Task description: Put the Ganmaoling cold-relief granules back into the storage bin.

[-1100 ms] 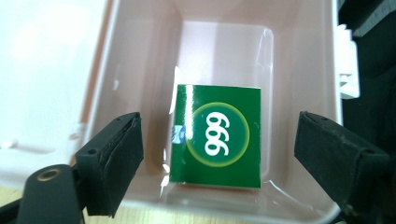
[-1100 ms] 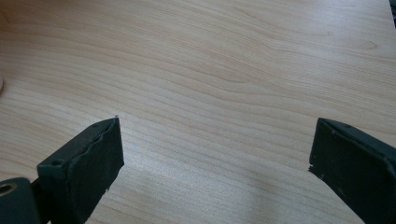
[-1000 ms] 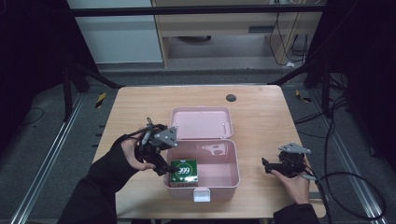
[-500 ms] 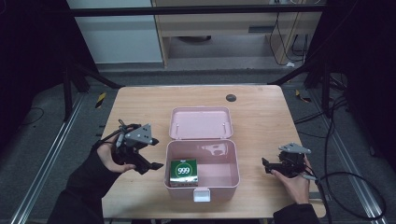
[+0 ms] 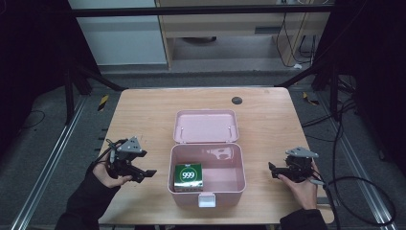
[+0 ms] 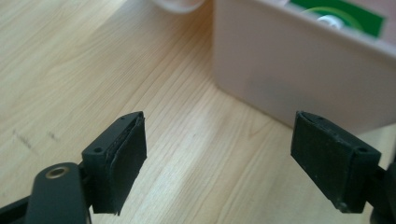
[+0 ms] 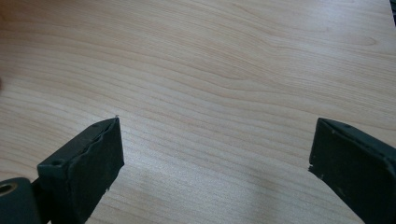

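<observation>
Green "999" carton (image 5: 187, 175) sits in the open pink plastic box (image 5: 234, 184); both grippers' fingers gape empty, jaws just widened on the left gripper (image 5: 147, 172). Next, likely, closing the lid.

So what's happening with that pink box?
A person sits at a wooden table with a claw in each hand. The pink box stands open in the middle, lid back, with a green pack marked 999 lying inside. The left claw is beside the box, open and empty, after drawing away from over the box; its jaws have just been opening a little. The right claw rests on the other side, open and empty too.
</observation>
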